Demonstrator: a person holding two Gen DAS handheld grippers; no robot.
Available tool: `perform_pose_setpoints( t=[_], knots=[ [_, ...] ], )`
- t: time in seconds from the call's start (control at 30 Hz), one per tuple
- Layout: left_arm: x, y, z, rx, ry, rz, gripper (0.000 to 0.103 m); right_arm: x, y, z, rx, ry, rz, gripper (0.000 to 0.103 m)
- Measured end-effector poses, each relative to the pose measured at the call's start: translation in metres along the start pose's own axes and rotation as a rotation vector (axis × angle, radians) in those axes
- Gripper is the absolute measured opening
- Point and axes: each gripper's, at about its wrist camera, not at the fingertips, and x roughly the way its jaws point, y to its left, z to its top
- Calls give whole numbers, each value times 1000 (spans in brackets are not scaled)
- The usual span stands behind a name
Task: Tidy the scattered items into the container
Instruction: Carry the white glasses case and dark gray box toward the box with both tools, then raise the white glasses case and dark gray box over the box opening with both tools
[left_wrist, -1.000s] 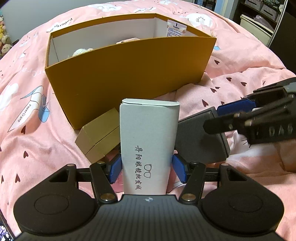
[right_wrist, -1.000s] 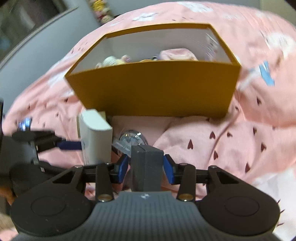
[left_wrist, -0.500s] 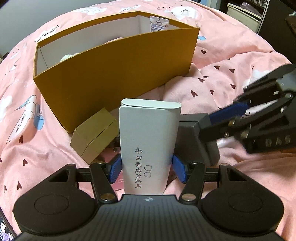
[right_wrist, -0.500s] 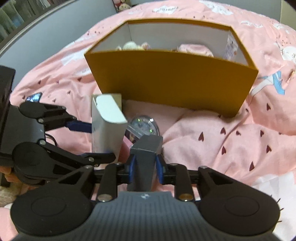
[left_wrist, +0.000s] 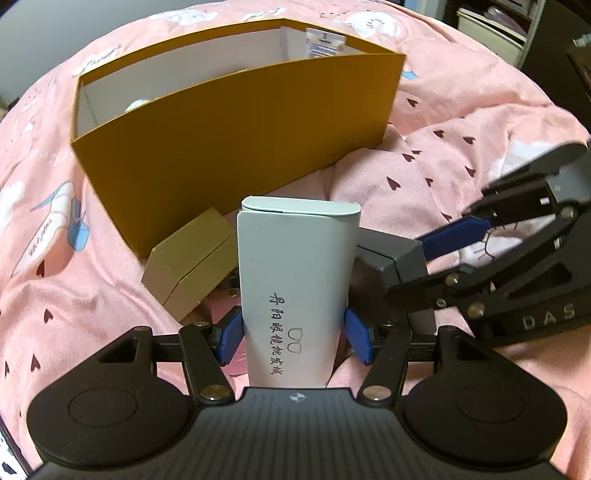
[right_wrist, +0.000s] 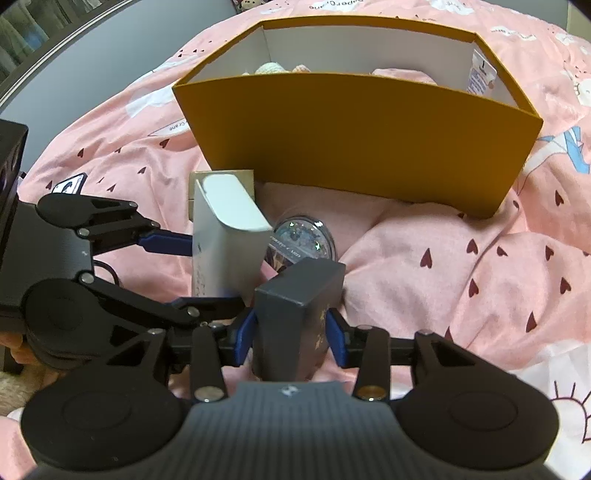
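My left gripper (left_wrist: 293, 338) is shut on a tall white box with black characters (left_wrist: 295, 280), held upright above the pink bedspread; it also shows in the right wrist view (right_wrist: 221, 240). My right gripper (right_wrist: 290, 332) is shut on a dark grey box (right_wrist: 295, 310), seen beside the white box in the left wrist view (left_wrist: 391, 258). The open orange container (left_wrist: 236, 147) stands just beyond both, with soft items inside (right_wrist: 273, 68). A small tan box (left_wrist: 188, 266) lies against its front wall. A round shiny tin (right_wrist: 304, 240) lies on the bedspread ahead of the grey box.
The pink heart-print bedspread (right_wrist: 461, 266) is rumpled in folds in front of the container. Dark shelving (left_wrist: 517, 29) stands beyond the bed at the right. A grey wall (right_wrist: 92, 66) lies behind the bed on the left.
Both grippers have lifted with their boxes and drawn back slightly from the container. The round tin, earlier partly hidden behind the grey box, is now more exposed.
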Motion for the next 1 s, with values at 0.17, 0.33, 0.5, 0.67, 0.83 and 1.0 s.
perform_pose_setpoints(
  t=[0.17, 0.33, 0.5, 0.67, 0.83, 1.0],
  knots=[
    [-1, 11, -1, -53, 2, -17, 68, 6, 1, -1, -13, 26, -14, 53],
    [-3, 11, -2, -51, -3, -22, 68, 6, -2, -1, 5, 6, -49, 46],
    [-3, 9, -2, -56, -5, -18, 68, 7, -7, 1, 25, -6, -58, 44],
    [-8, 9, -1, -66, -18, -21, 68, -1, -9, 2, 29, -37, -47, 43],
    [-22, 12, 3, -84, -66, -16, 68, -25, -14, 8, 17, -110, -52, 42],
    [-48, 12, 12, -84, -140, -23, 68, -54, -20, 16, 13, -191, -44, 41]
  ],
)
